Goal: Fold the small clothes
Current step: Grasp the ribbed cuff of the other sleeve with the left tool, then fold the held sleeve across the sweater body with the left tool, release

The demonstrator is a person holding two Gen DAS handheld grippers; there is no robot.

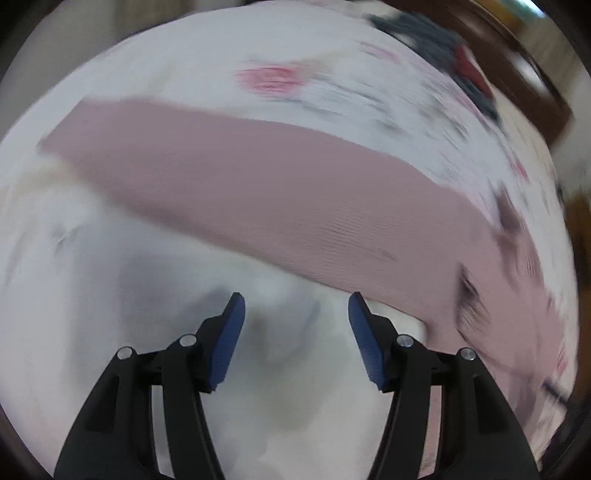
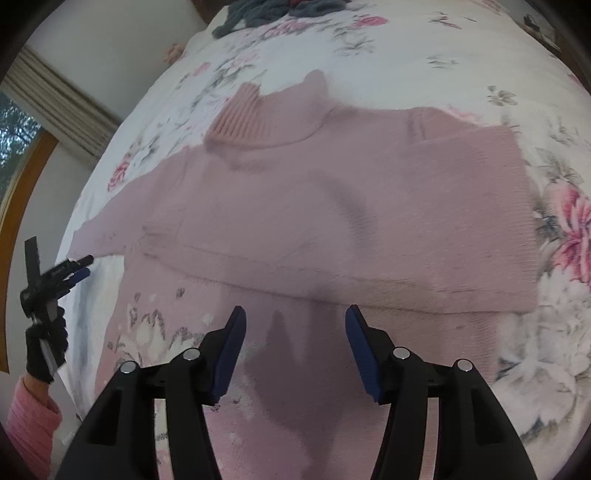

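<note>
A small pink knitted sweater [image 2: 314,206] with a ribbed turtleneck collar [image 2: 251,122] lies flat on a floral bedspread [image 2: 406,55]. One sleeve is folded across its chest. My right gripper [image 2: 295,325] hovers open over the sweater's lower body, nothing between its blue pads. In the left wrist view, which is blurred, my left gripper [image 1: 297,310] is open above white bedspread, just short of the sweater's outstretched sleeve [image 1: 240,177]. From the right wrist view the left gripper [image 2: 83,267] shows at the left edge, by the sleeve end, held by a black-gloved hand [image 2: 46,347].
A pile of dark grey and red clothes [image 2: 273,11] lies at the far end of the bed. The bed's left edge runs beside a white wall and a wood-framed window [image 2: 18,155]. A pink sleeve [image 2: 31,421] of the person is at lower left.
</note>
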